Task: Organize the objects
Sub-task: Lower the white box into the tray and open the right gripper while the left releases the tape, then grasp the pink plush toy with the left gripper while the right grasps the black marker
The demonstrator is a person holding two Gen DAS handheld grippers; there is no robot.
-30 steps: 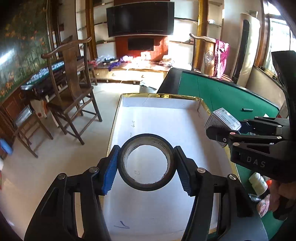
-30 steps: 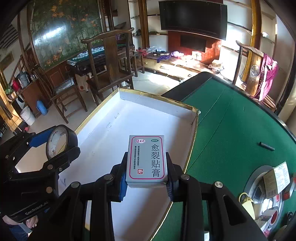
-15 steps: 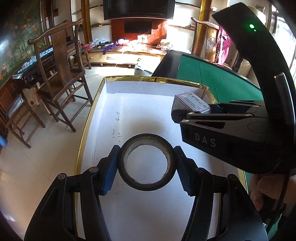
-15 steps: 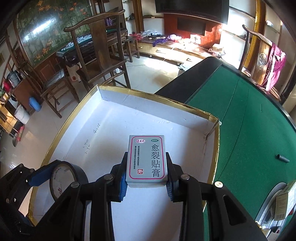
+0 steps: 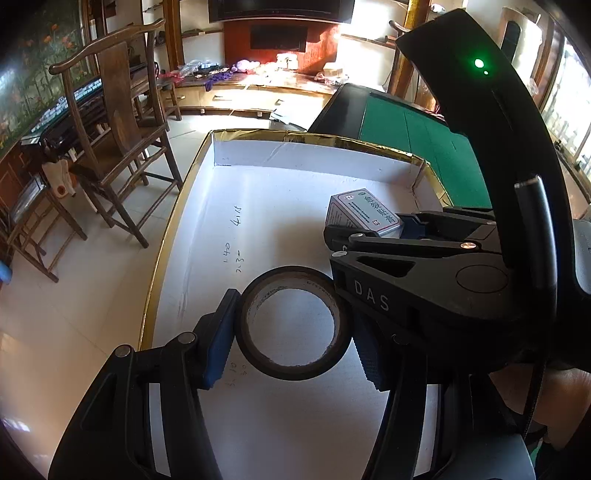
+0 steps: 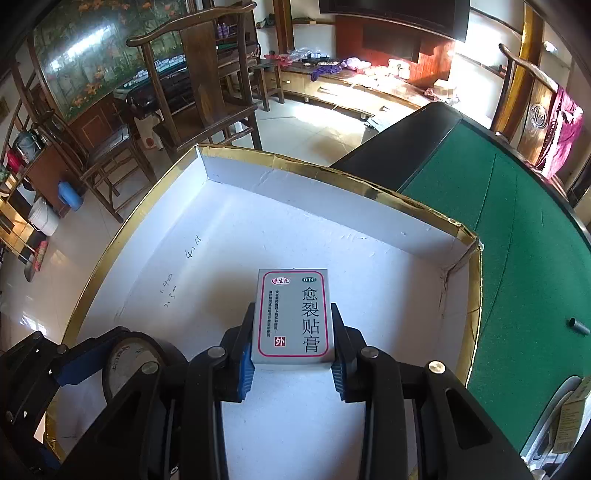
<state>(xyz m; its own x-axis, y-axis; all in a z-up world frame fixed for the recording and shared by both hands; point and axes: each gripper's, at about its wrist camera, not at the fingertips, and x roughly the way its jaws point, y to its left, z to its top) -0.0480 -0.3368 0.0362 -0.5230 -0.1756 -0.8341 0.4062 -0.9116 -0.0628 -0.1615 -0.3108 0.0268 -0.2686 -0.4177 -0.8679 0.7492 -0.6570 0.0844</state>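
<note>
Both tongs were loaded: my left gripper [image 5: 291, 328] pinched a roll of black tape [image 5: 293, 323] across its outer rim, and my right gripper [image 6: 293, 350] clamped a grey medicine carton [image 6: 293, 317] by its long sides. Each item hung over the white floor of the gold-edged cardboard box [image 6: 295, 166] below the tips. I judged both light; the roll stiff, the carton crushable, so a gentle side grip suited it.

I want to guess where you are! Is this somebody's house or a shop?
Most likely a home living room: a big dark television on the wall, carved wooden chairs on a tiled floor, and a green felt games table beside the white box.
</note>
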